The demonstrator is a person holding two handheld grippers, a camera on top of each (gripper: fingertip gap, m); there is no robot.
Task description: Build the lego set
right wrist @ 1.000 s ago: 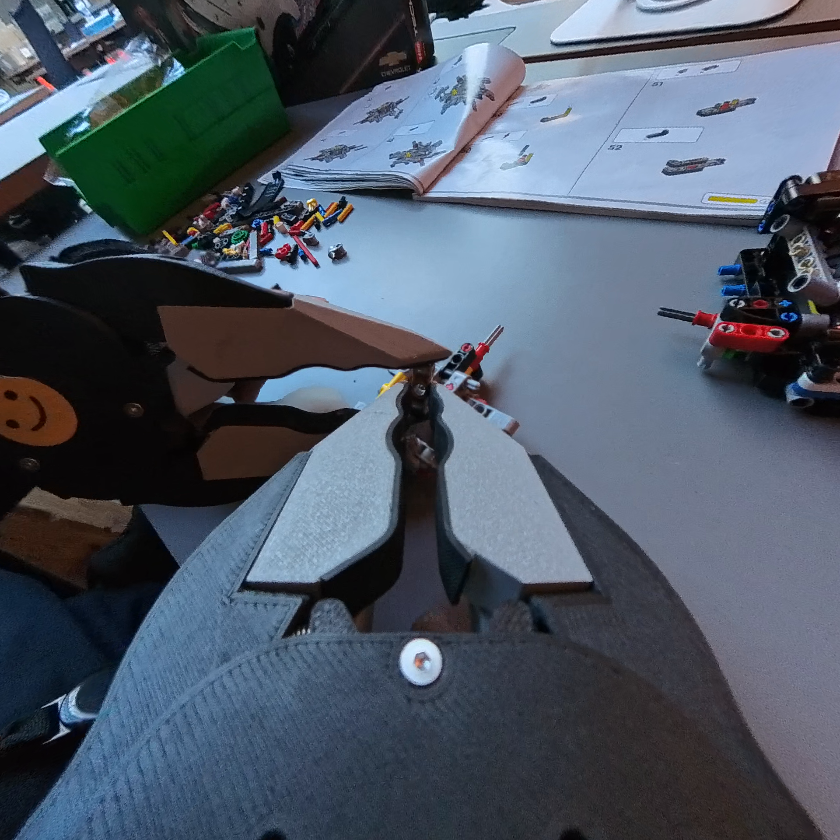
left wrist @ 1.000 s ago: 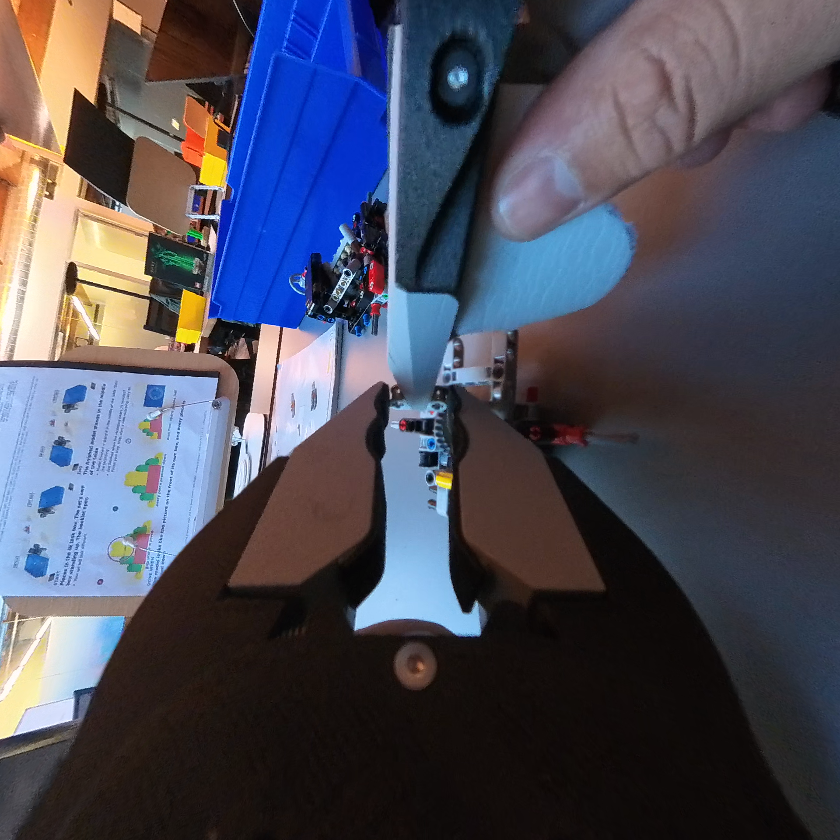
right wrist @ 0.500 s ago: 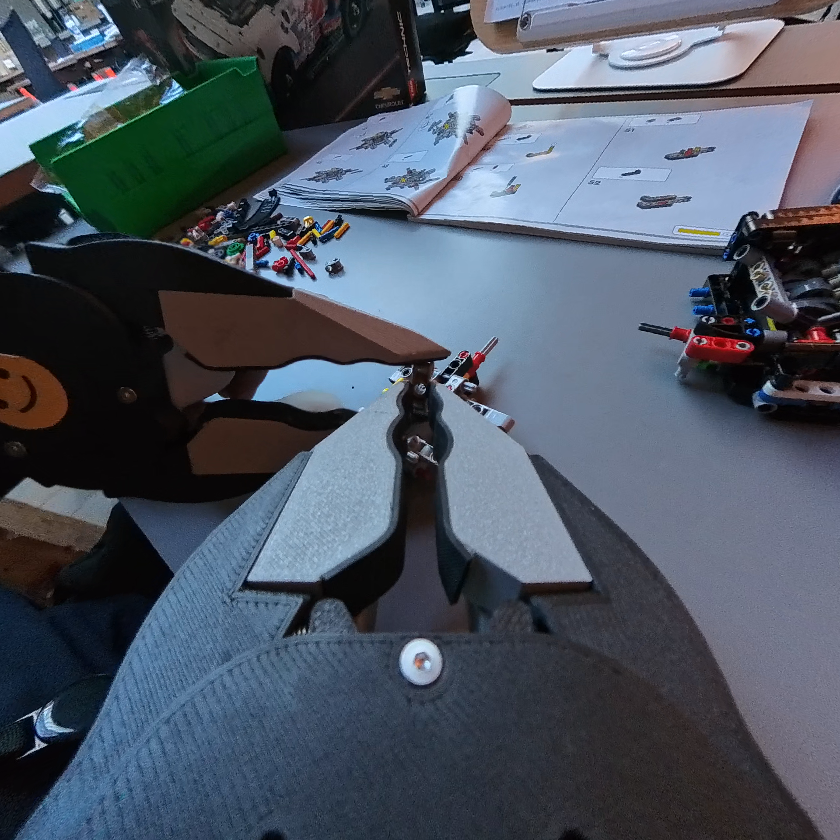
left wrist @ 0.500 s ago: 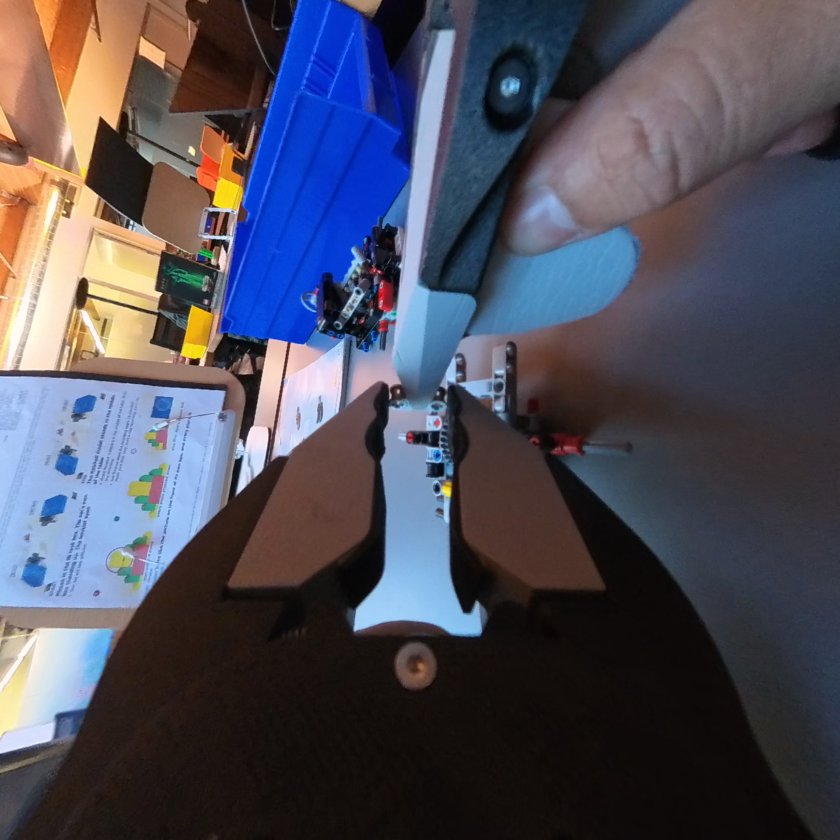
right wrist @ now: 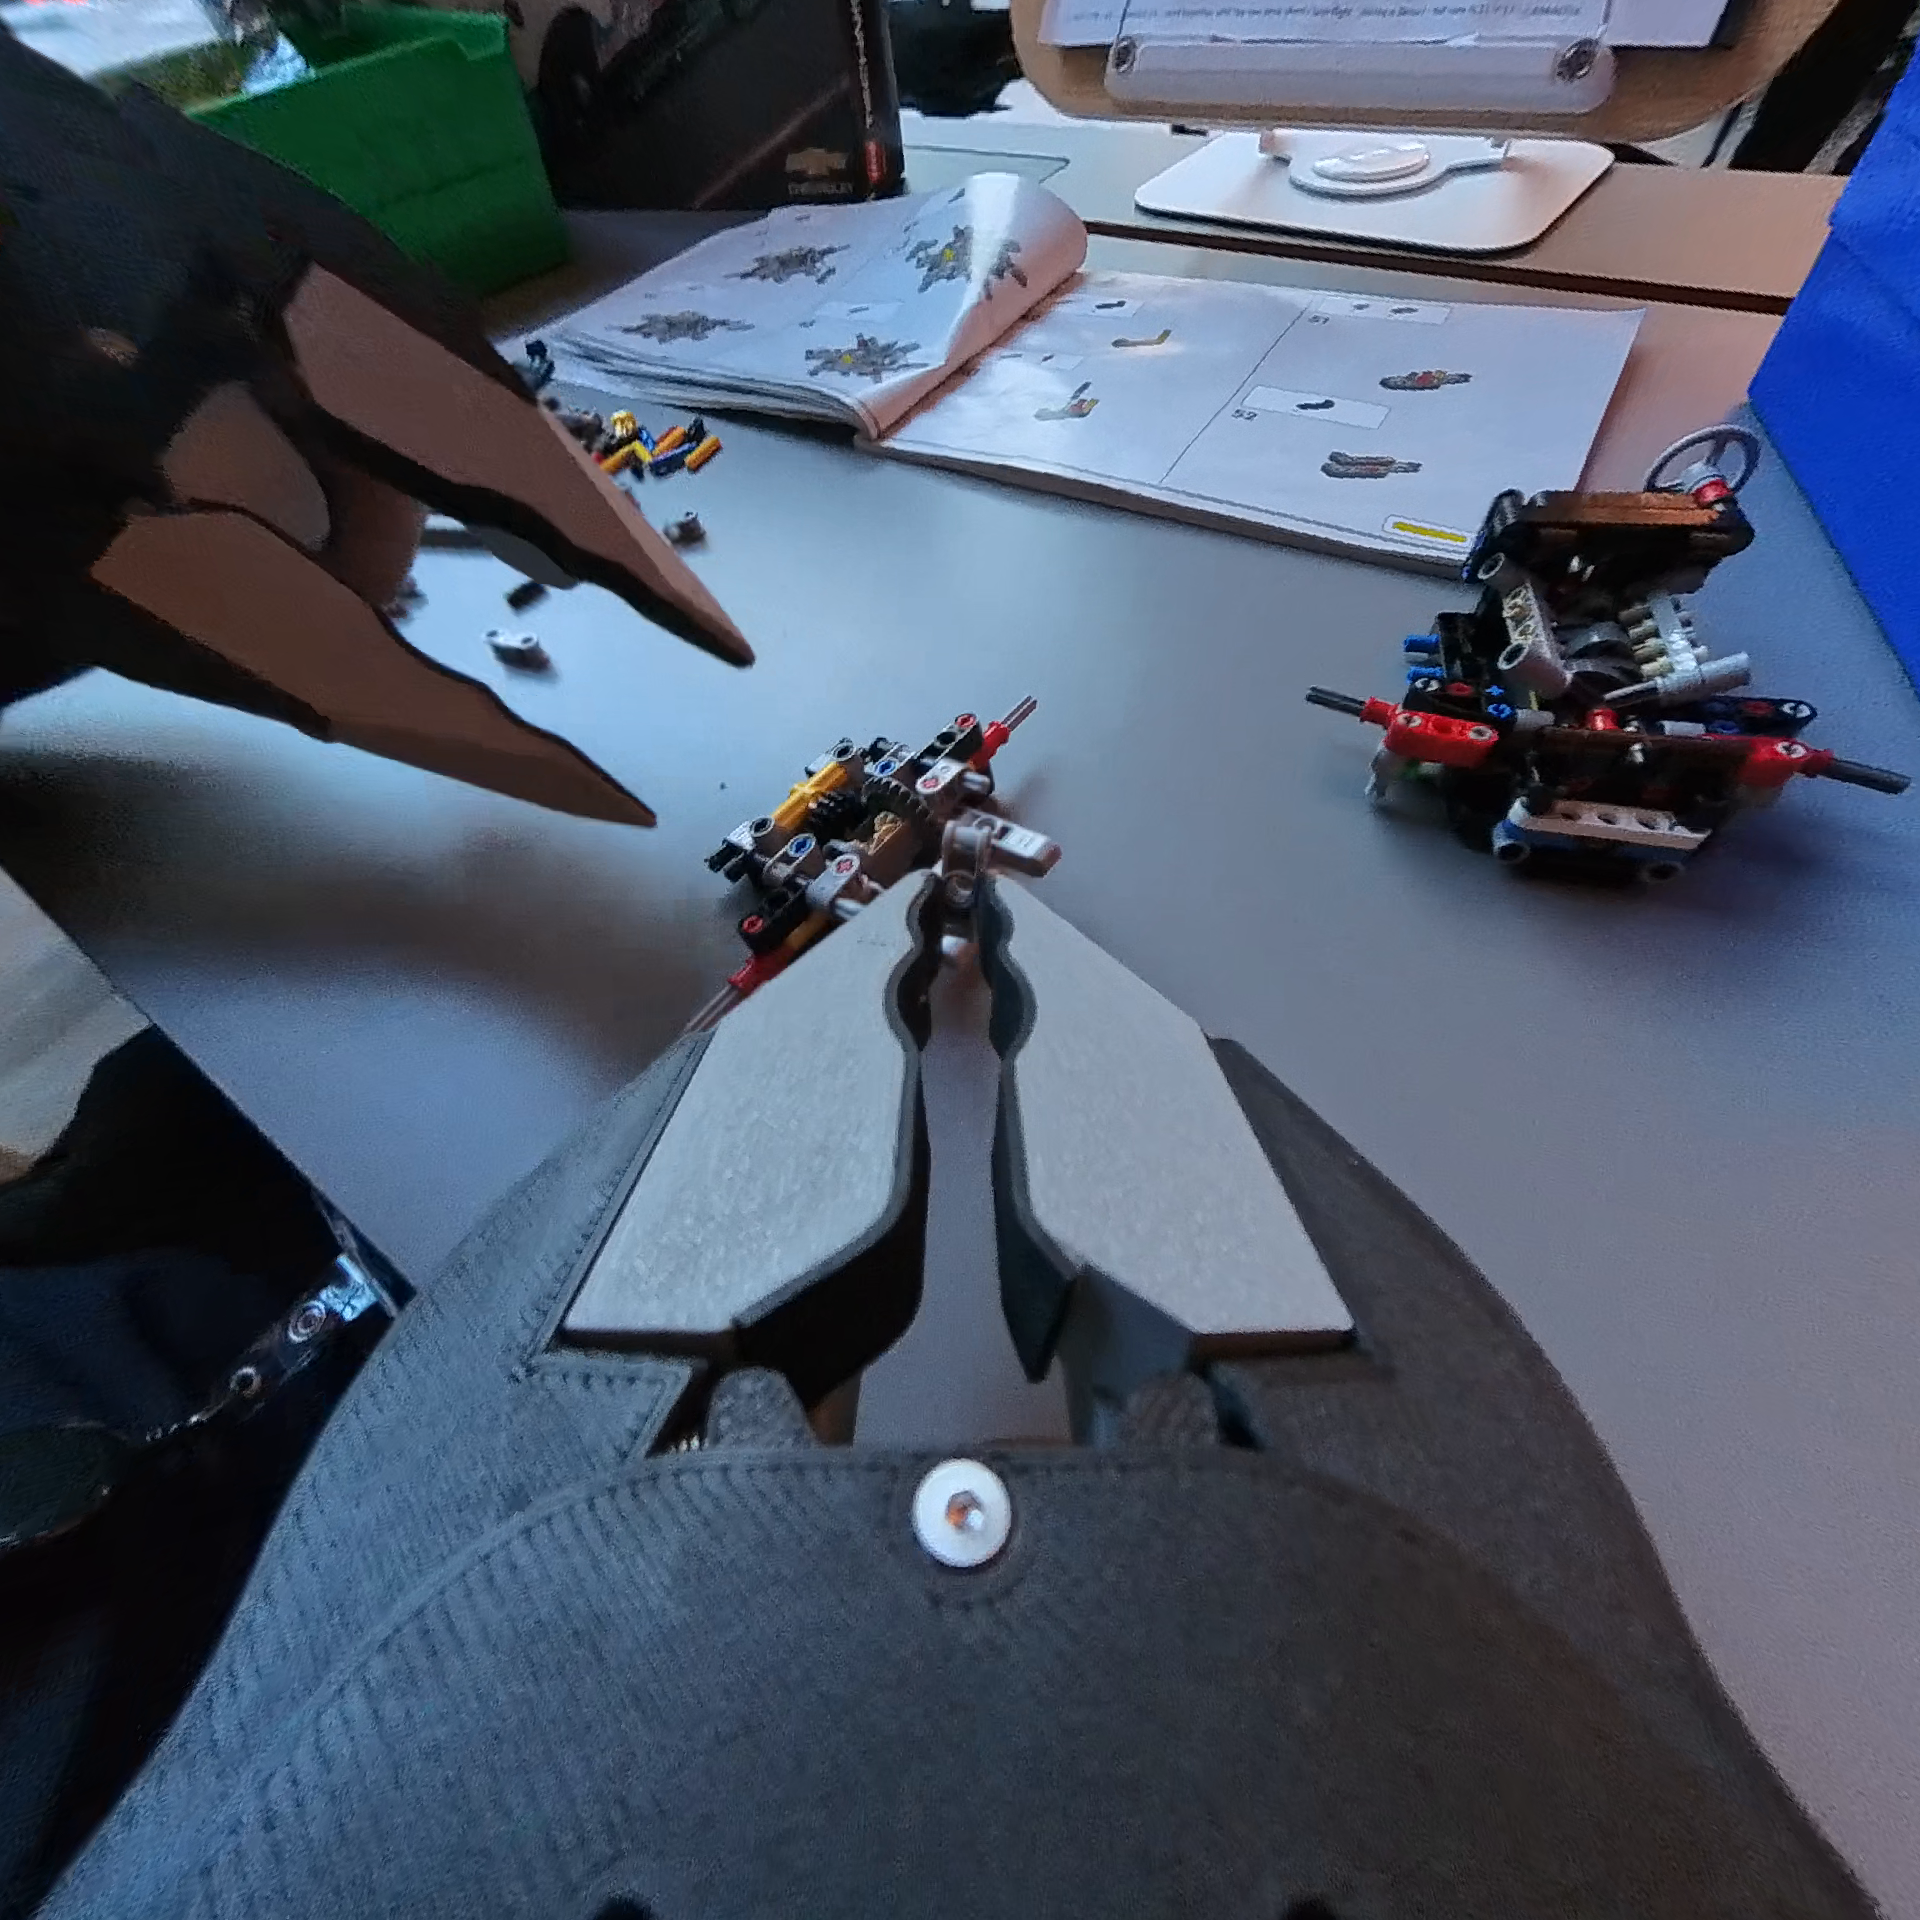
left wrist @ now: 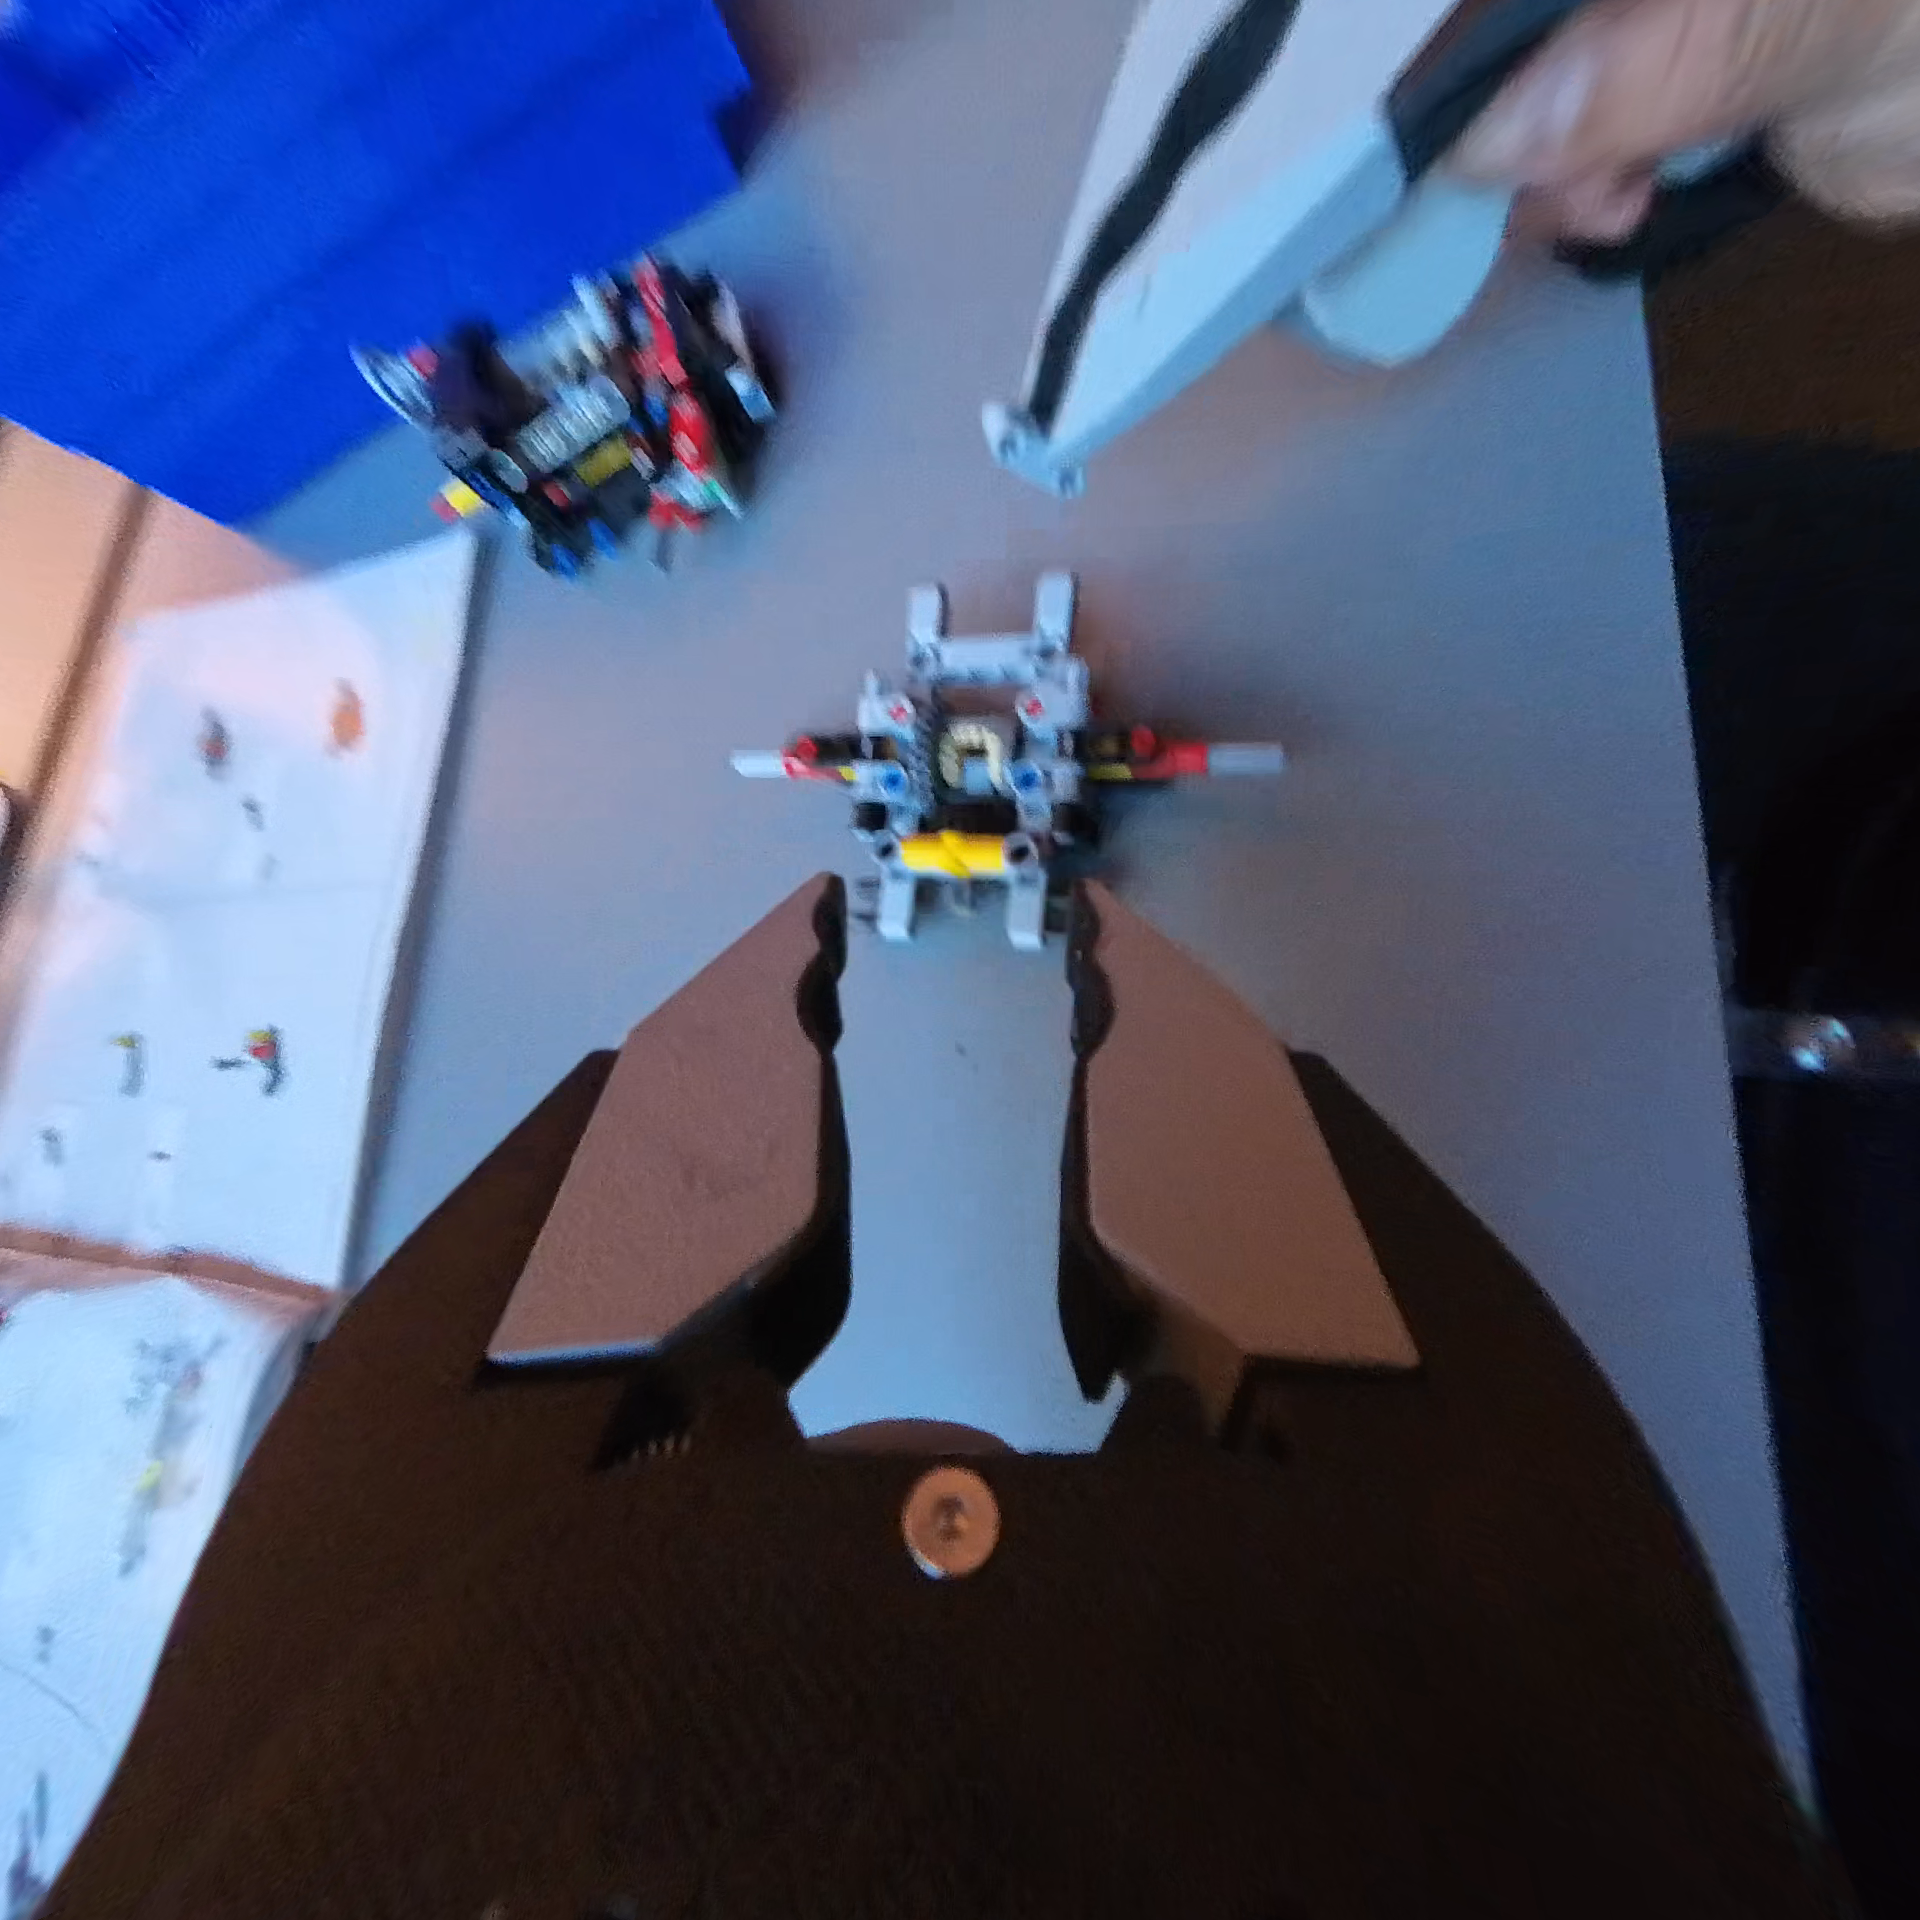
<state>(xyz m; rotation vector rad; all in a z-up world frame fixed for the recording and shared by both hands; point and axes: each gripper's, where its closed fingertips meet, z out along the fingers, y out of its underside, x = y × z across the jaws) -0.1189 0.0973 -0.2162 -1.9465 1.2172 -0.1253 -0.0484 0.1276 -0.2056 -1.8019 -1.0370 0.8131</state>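
- Left wrist view, far left of the frame: a white instruction booklet (left wrist: 239,883) lies open on the grey table (left wrist: 1403,1039), blurred, with a blue bin (left wrist: 312,208) filling the upper left corner.
- Just right of the bin, upper left of centre: a larger dark brick-built assembly (left wrist: 603,426) with red and black parts sits on the table, well apart from both grippers.
- Centre of that view: the left gripper (left wrist: 951,914) has its brown-faced fingers spread wide, with bare table between them; nothing is pinched. A small brick assembly (left wrist: 977,769) — grey frame, yellow piece, red-tipped axles sticking out each side — rests on the table just beyond the fingertips, apart from them.
- Upper right of that view: the right gripper (left wrist: 1023,452) comes in at a slant, its grey fingers pressed together on a small light-grey connector piece (left wrist: 1013,436), a hand (left wrist: 1714,94) behind it.
- Right wrist view, upper left: the left gripper's open fingers (right wrist: 540,769) hover above the table, loose small bricks (right wrist: 655,447) and a green bin (right wrist: 416,135) behind them.
- Centre: the right gripper's fingertips (right wrist: 883,935) pinch the connector piece, which stands up just beside the small assembly — whether they touch I cannot tell.
- Right: the open booklet, then the larger assembly at mid right.
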